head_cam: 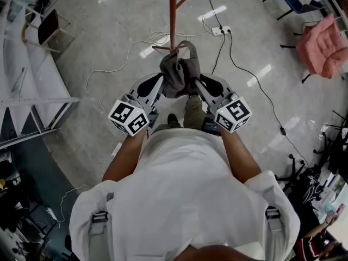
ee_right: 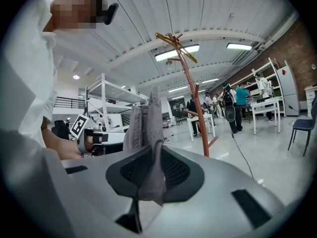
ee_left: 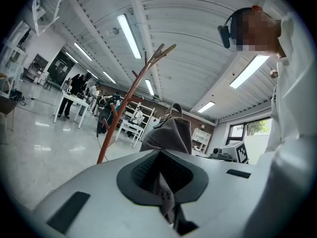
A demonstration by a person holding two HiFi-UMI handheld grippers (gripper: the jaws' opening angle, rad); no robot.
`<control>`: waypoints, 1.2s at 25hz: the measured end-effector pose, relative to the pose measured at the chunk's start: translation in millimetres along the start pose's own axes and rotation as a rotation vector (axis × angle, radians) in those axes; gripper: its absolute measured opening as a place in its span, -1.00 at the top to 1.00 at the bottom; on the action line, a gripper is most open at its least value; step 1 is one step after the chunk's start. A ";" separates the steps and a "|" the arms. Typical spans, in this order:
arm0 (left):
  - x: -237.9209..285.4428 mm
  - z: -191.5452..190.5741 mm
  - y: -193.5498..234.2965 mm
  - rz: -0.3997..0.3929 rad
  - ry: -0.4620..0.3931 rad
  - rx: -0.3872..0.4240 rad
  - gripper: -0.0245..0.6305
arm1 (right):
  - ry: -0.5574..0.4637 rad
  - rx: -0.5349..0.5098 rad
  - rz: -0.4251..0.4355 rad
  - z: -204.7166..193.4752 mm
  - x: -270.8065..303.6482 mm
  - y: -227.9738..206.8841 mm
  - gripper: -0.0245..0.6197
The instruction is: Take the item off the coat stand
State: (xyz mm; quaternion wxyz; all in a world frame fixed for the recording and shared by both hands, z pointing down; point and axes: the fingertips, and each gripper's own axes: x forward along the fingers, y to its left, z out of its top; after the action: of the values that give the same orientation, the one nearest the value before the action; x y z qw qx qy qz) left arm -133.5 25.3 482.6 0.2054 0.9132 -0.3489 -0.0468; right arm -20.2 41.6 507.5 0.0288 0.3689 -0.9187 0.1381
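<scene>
Pinching a fold of the soft grey fabric item (ee_left: pixel 171 133), which seems to be a bag with a loop handle, the left gripper (ee_left: pixel 166 192) has its jaws shut tight on the cloth. The right gripper (ee_right: pixel 148 182) clamps a thicker fold on the opposite side. The item hangs bunched between the two grippers. The tall orange-red wooden coat stand (head_cam: pixel 173 10) rises just beyond both sets of jaws; whether the loop touches a peg is unclear.
</scene>
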 end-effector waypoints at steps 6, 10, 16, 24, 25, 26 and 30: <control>-1.2 -6.1 0.9 -0.009 0.003 -0.008 0.88 | -0.014 0.057 -0.015 -7.5 -5.1 -3.1 0.72; 2.4 -8.7 -0.1 -0.017 0.014 -0.022 0.88 | -0.011 0.072 -0.030 -9.9 -12.8 -10.5 0.73; 4.3 -4.7 -0.6 -0.036 0.019 -0.021 0.88 | -0.017 0.047 -0.026 -3.5 -10.9 -14.3 0.75; 4.2 -5.6 -5.0 -0.051 0.015 -0.027 0.88 | -0.007 0.026 -0.012 -2.7 -13.9 -14.1 0.75; 5.2 -6.5 -3.8 -0.052 0.018 -0.027 0.88 | -0.004 0.026 -0.011 -3.5 -13.0 -15.6 0.75; 6.4 -7.4 -2.7 -0.053 0.020 -0.030 0.88 | -0.001 0.025 -0.010 -4.3 -12.3 -17.1 0.75; 7.9 -7.0 -1.0 -0.057 0.021 -0.042 0.88 | 0.008 0.028 -0.006 -4.7 -10.0 -18.5 0.75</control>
State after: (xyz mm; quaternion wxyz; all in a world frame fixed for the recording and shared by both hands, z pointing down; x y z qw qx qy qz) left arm -125.3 23.3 489.1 0.2265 0.9188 -0.3195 -0.0504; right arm -0.5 36.8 514.7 0.0278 0.3717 -0.9153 0.1526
